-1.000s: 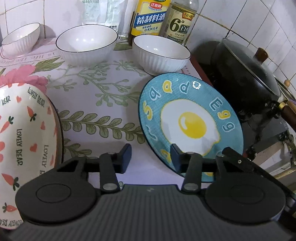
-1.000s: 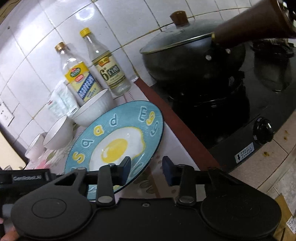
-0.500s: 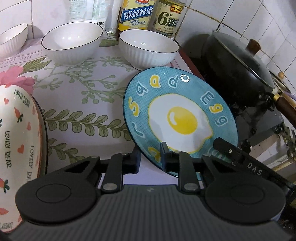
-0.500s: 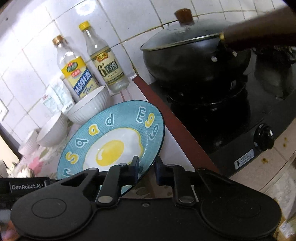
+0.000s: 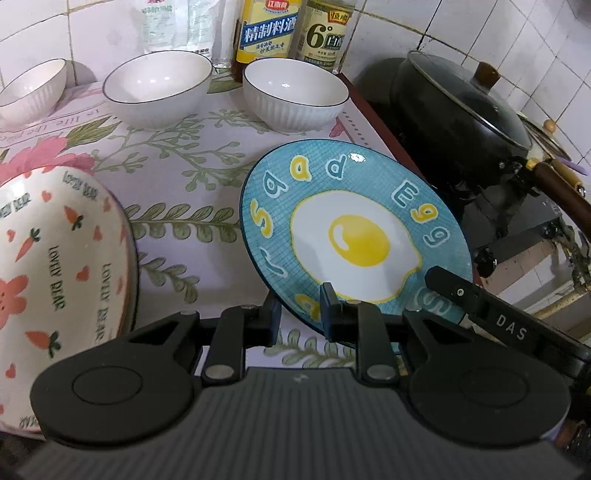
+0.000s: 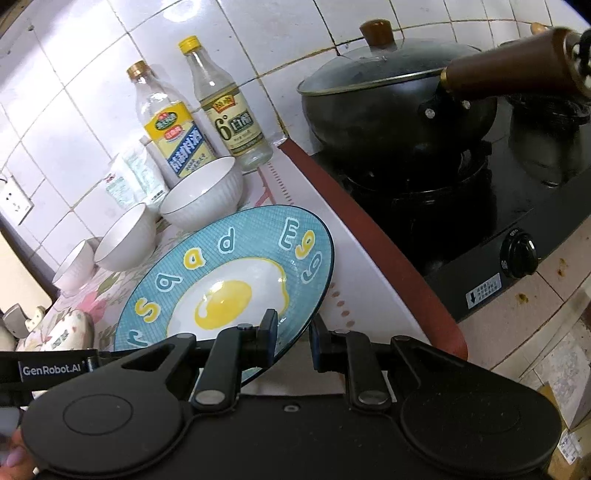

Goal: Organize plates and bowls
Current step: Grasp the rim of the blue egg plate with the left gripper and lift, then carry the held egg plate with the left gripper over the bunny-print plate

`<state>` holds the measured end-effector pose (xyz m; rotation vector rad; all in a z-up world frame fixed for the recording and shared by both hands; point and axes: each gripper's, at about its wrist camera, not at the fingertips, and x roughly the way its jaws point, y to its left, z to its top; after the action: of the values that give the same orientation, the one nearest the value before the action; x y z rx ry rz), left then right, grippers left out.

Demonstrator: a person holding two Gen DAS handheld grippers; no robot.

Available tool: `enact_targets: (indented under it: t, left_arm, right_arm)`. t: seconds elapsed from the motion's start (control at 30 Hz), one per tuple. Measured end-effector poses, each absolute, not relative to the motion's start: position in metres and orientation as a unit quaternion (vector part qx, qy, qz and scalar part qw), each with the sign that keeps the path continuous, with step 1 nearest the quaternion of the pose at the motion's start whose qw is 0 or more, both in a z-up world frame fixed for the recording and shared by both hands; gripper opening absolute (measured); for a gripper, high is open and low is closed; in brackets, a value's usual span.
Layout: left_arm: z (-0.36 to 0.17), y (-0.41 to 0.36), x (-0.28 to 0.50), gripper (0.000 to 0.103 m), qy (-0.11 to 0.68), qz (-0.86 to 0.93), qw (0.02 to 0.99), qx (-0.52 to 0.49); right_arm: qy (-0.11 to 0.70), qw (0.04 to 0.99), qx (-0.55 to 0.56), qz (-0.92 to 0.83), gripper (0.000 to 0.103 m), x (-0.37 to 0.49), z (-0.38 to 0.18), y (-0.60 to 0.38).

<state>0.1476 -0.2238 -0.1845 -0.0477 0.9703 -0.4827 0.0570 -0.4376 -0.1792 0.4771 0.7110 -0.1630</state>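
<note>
A blue plate with a fried-egg picture is tilted up off the flowered cloth. My left gripper is shut on its near left rim. My right gripper is shut on its near right rim; the plate shows in the right wrist view. The right gripper's finger shows in the left wrist view at the plate's right edge. A white plate with carrots and hearts lies to the left. Three white ribbed bowls stand in a row at the back.
Two bottles stand against the tiled wall behind the bowls. A black lidded wok with a brown handle sits on the gas stove to the right. The counter's red edge runs beside the plate.
Both grippers closed from open onto the blue plate's near rim. The plate has lifted and tilted up off the cloth.
</note>
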Motion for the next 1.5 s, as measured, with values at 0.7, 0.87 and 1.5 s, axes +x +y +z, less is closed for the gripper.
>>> enact_targets:
  t: [0.7,0.87,1.5]
  left_arm:
    - [-0.136,-0.144,0.095,0.02,0.426,-0.229,0.874,-0.047]
    - [-0.126,-0.12,0.086,0.02,0.421,-0.223,0.877,-0.054]
    - [-0.115,-0.045,0.072,0.02,0.419,-0.18,0.885,-0.093]
  right_arm:
    - [0.334,0.921,0.196,-0.034,0.023,0.029,-0.116,-0.379]
    - [0.329,0.926,0.187,-0.017,0.023,0.025,-0.107,-0.358]
    - [0.346,0.925,0.151,0.035,0.024,0.04,-0.09,-0.288]
